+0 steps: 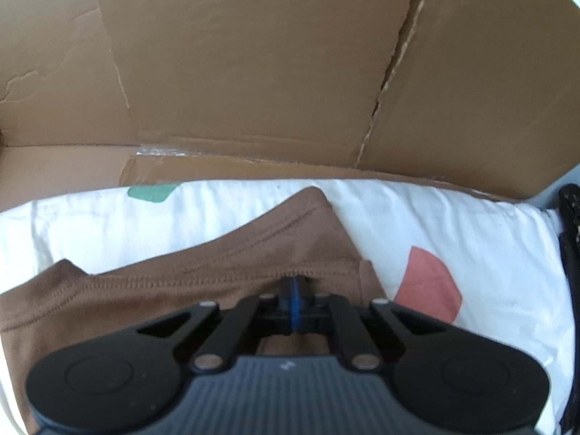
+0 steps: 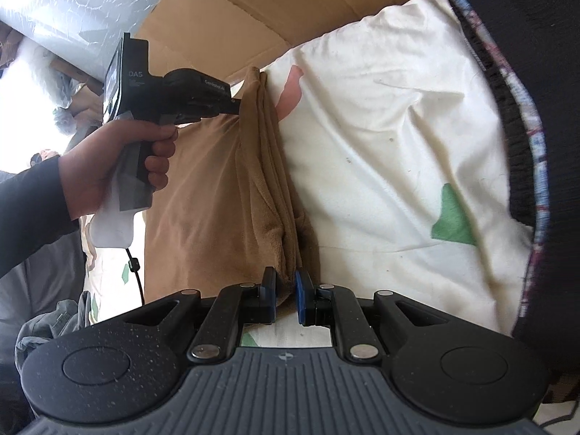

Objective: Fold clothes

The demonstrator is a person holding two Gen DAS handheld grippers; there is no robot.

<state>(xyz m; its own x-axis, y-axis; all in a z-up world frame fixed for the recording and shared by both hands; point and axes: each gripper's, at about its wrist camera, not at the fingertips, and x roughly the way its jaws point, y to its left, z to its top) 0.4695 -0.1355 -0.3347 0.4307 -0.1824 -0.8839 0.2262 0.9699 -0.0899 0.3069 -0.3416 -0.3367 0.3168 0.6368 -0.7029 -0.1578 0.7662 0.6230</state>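
A brown garment (image 1: 224, 268) lies on a white sheet (image 1: 453, 224) with coloured patches. In the left wrist view my left gripper (image 1: 294, 284) is shut on the garment's stitched hem, with only the closed blue-edged tips showing. The right wrist view shows the same brown garment (image 2: 217, 188) stretched between both grippers, folded in layers along its right edge. My right gripper (image 2: 286, 282) is shut on the near corner of that bunched edge. At the far corner the left gripper (image 2: 235, 107), held by a person's hand (image 2: 119, 166), pinches the cloth.
A flattened cardboard sheet (image 1: 253, 72) stands behind the white sheet. A dark patterned fabric (image 2: 522, 108) borders the sheet on the right. Grey clothes (image 2: 54, 322) lie at the lower left, and clear plastic wrap (image 2: 72, 7) is at the upper left.
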